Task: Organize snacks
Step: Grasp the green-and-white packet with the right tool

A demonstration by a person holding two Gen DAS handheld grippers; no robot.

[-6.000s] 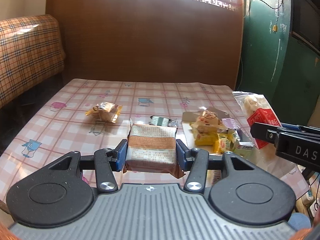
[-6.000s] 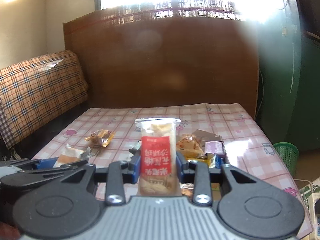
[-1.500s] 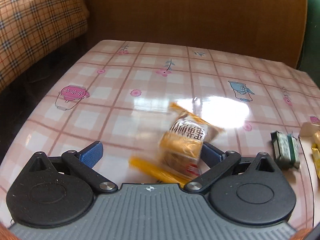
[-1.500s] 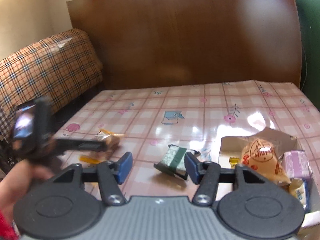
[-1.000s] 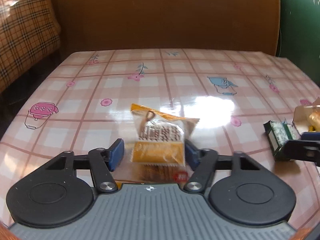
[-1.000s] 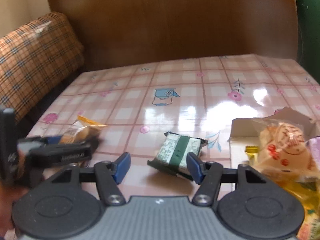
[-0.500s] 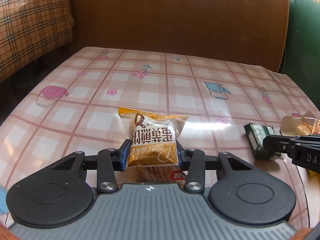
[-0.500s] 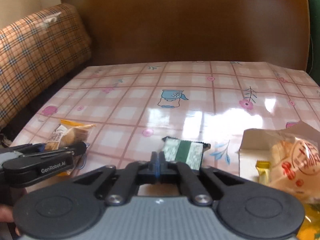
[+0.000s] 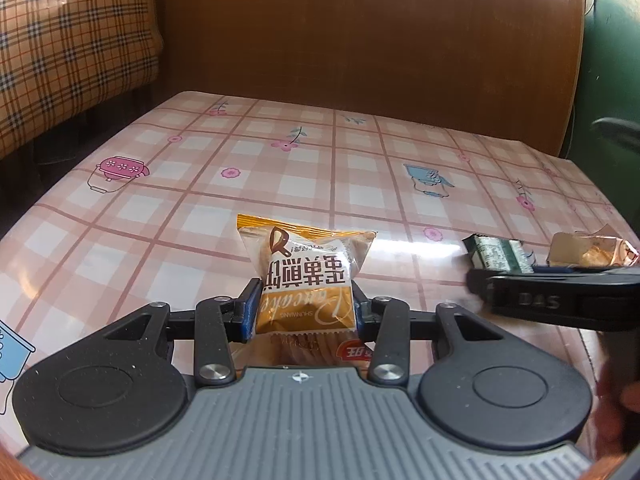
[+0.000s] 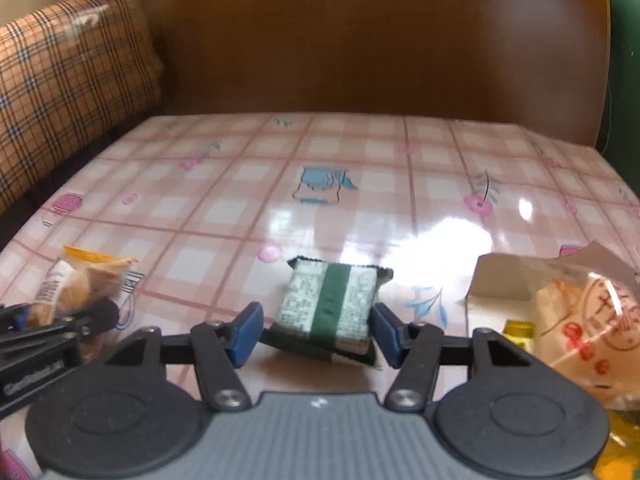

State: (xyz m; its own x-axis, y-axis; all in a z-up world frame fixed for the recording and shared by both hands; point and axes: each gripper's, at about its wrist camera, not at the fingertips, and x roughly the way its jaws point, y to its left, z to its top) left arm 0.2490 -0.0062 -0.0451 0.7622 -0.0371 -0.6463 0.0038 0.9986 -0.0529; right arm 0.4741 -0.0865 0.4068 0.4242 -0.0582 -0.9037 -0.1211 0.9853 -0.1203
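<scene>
The left gripper (image 9: 306,314) was clamped on the golden biscuit packet (image 9: 306,280) at lower centre of frame. The right gripper (image 10: 318,332) stood open astride the green-striped packet (image 10: 330,304), which lay on the checked tablecloth (image 10: 360,168) at frame centre.

The far half of the table (image 10: 360,152) lies bare up to the wooden board (image 10: 360,40) behind its far edge. Near the right edge an open box (image 10: 504,280) of snacks blocks passage; the green packet (image 10: 328,304) lies just beside it.

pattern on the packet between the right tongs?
White with a dark green centre stripe; clearest in the right wrist view.
</scene>
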